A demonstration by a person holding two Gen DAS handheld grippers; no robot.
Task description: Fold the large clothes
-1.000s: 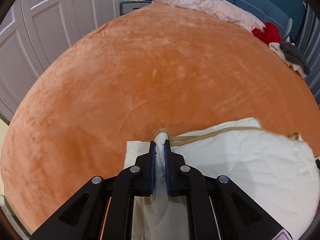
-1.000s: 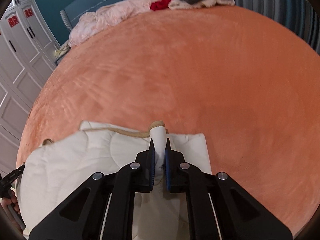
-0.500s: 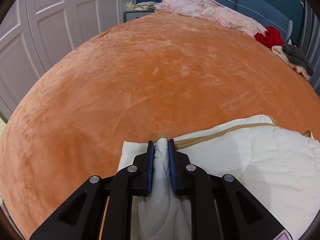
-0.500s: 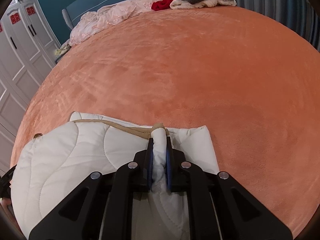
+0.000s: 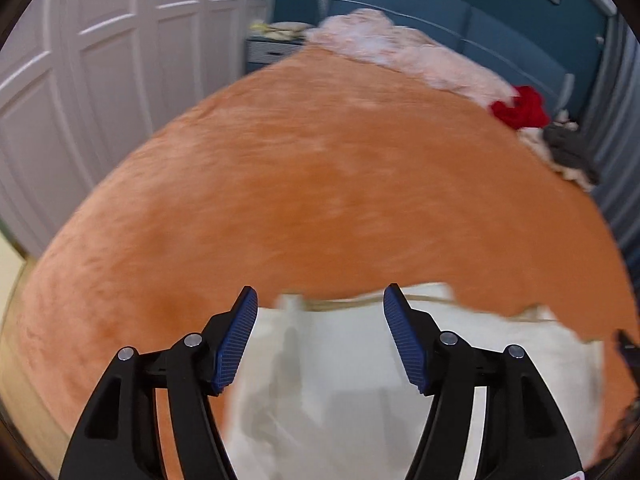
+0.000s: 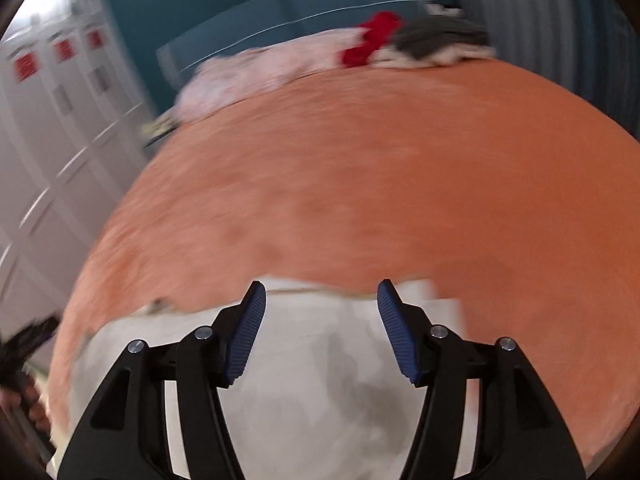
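A cream quilted garment with tan trim lies folded on the orange bedspread, near the bed's front edge. My left gripper hovers above its left part, jaws opening, with nothing between the blue pads. In the right wrist view the same garment lies below my right gripper, whose jaws are also opening and hold nothing. Both views are blurred by motion. Shadows of the fingers fall on the cloth.
A pink crumpled cover, a red garment and a grey and white pile lie at the bed's far end by the blue headboard. White wardrobe doors stand on the left. A person's hand shows at the lower left.
Both grippers have let go of the garment's pinched edge and opened wide. Both have lifted away from the cloth, which now lies flat on the bedspread.
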